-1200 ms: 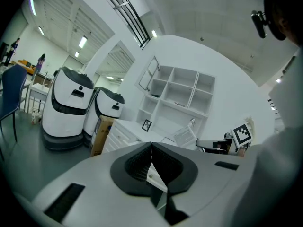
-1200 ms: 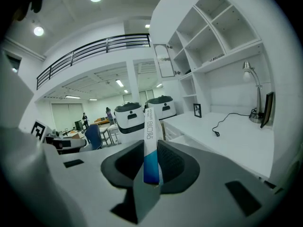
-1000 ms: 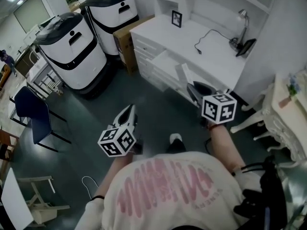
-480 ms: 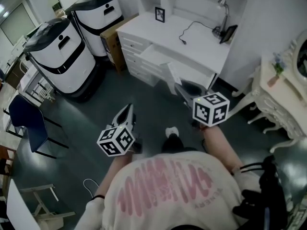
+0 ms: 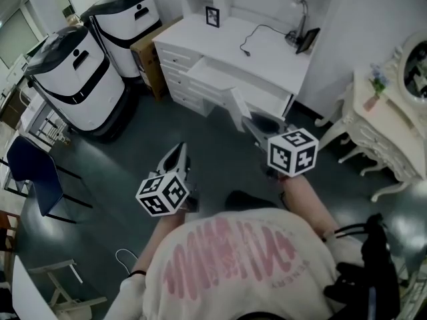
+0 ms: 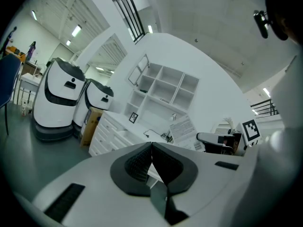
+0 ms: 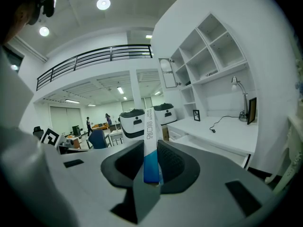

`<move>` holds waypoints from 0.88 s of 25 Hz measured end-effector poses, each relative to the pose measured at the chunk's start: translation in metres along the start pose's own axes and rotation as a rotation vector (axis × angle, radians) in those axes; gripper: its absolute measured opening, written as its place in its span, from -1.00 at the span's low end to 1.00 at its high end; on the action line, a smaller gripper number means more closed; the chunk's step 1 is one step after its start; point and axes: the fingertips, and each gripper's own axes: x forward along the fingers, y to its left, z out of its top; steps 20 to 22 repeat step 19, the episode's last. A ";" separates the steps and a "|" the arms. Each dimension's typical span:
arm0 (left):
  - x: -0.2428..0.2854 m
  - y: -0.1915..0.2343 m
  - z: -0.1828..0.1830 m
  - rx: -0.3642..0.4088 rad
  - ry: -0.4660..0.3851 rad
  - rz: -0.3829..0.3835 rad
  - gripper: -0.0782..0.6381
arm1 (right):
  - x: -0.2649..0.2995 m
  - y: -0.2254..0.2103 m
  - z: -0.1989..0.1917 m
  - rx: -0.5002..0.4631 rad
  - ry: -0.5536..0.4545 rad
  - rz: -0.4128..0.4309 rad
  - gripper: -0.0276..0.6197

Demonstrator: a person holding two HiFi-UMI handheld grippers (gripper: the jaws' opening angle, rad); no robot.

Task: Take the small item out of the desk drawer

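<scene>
The right tongs (image 7: 150,148) are clamped on a slim white-and-blue packet (image 7: 149,141), which stands upright between the 2 pads with its blue end down in the jaws and its printed white end sticking out past the tips. The left tongs (image 6: 151,145) are closed with the pads meeting at the tips and nothing between them.

In the head view both tongs are held out over the dark floor (image 5: 133,145), the left tongs at the left and the right tongs at the right, nearer the desk. The packet is out of the drawer (image 5: 217,75), just on the near side of the desk front. The drawer is pulled out from under the white tabletop (image 5: 267,55), which carries a small picture frame (image 5: 212,17), a desk lamp (image 5: 298,9) and a black cable (image 5: 257,35). To the far left stand 2 white-and-black machines (image 5: 73,79).
</scene>
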 end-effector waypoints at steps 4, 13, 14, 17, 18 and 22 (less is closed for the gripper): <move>0.000 0.000 0.008 0.008 -0.007 -0.010 -0.70 | 0.001 0.001 0.007 -0.010 0.003 -0.016 -0.60; -0.003 0.001 0.010 0.010 -0.024 -0.018 -0.70 | -0.003 -0.003 0.008 -0.031 0.000 -0.043 -0.60; -0.002 0.000 0.010 0.011 -0.024 -0.020 -0.70 | -0.004 -0.004 0.007 -0.032 0.000 -0.044 -0.60; 0.002 -0.001 0.011 0.013 -0.027 -0.023 -0.70 | -0.003 -0.007 0.008 -0.037 0.000 -0.044 -0.60; 0.003 -0.001 0.011 0.012 -0.028 -0.023 -0.70 | -0.002 -0.009 0.008 -0.037 0.000 -0.044 -0.60; 0.004 -0.002 0.011 0.012 -0.028 -0.023 -0.70 | -0.002 -0.010 0.007 -0.036 0.000 -0.044 -0.60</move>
